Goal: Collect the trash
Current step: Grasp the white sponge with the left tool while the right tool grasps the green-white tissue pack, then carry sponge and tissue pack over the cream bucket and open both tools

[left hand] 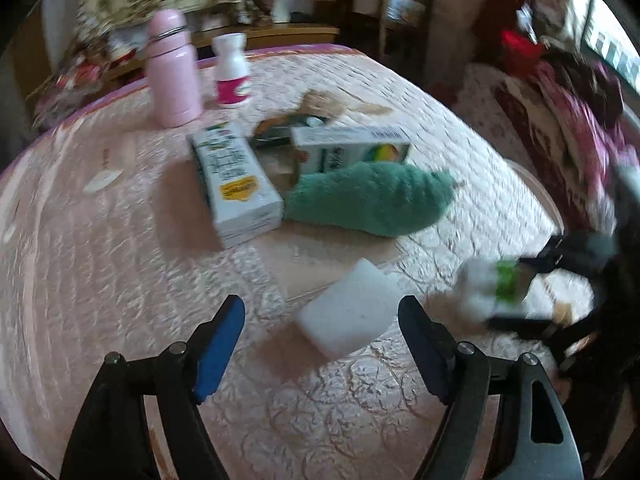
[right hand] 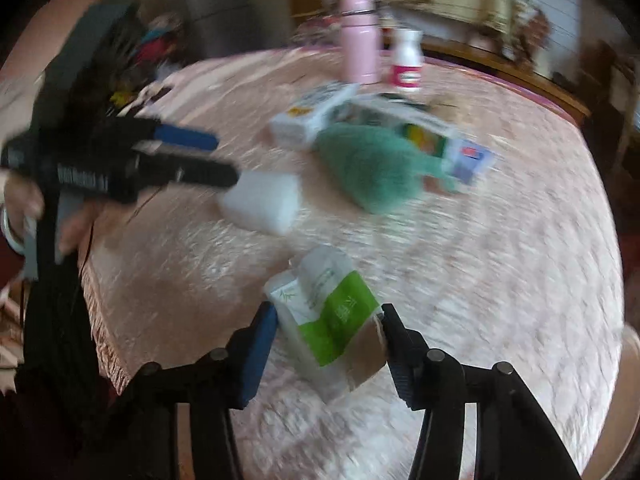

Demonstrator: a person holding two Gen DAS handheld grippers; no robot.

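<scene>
Closest in, the green-and-white tissue pack sits right between the fingers of the right gripper, its clear wrapper and a brown patch of the pack touching the black finger on one side and the blue pad on the other. The jaws are about halfway in and pressed against it, so it's gripped. In the left wrist view that same pack is a blur off to the right, caught in the dark fingers.

Over to the left gripper: jaws spread wide, nothing between the pads. Just ahead of it, near the right finger, a white foam block lies on the worktop, which wears a pink embossed cloth. The gripper is not touching it; from the right wrist camera the left gripper hangs just beside the block, a hand behind it.

Further out from the left gripper, a fuzzy green cloth sprawls across the middle, touching a long white carton to its left and lying against a second box behind it. Something dark is wedged between the two cartons; too blurred to name. Well beyond, a pink flask stands upright with a small white bottle with a magenta label just beside it.

The tissue pack is off to the right of the foam block, apart from the cluster of boxes.
</scene>
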